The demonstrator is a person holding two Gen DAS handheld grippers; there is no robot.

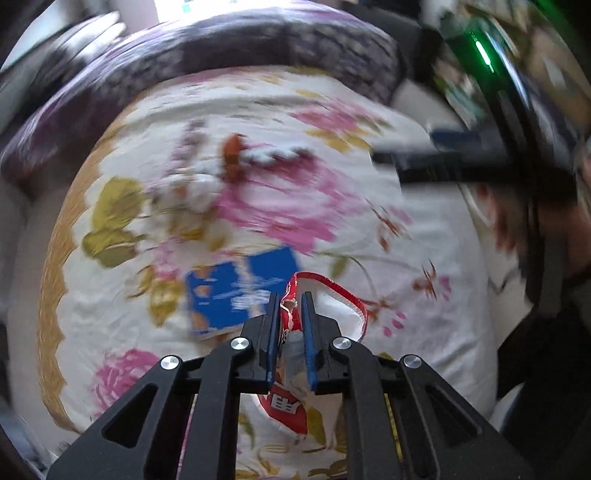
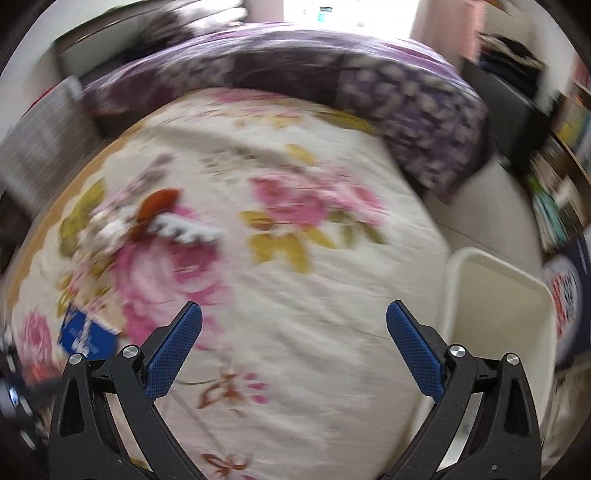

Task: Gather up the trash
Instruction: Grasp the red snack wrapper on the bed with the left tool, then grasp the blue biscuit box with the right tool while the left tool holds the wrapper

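Left tongs (image 1: 291,295) clamp the red wrapper (image 1: 290,317); a thin grip could slip. Right tongs (image 2: 294,314) gape empty, the white bin (image 2: 498,295) at 3 o'clock.

Floral bed (image 2: 295,295), apparently bookshelves (image 2: 561,177), bright window (image 2: 332,11)

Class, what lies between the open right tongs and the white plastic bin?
In the right wrist view, only bare floral bedsheet separates the right tongs from the white plastic bin.
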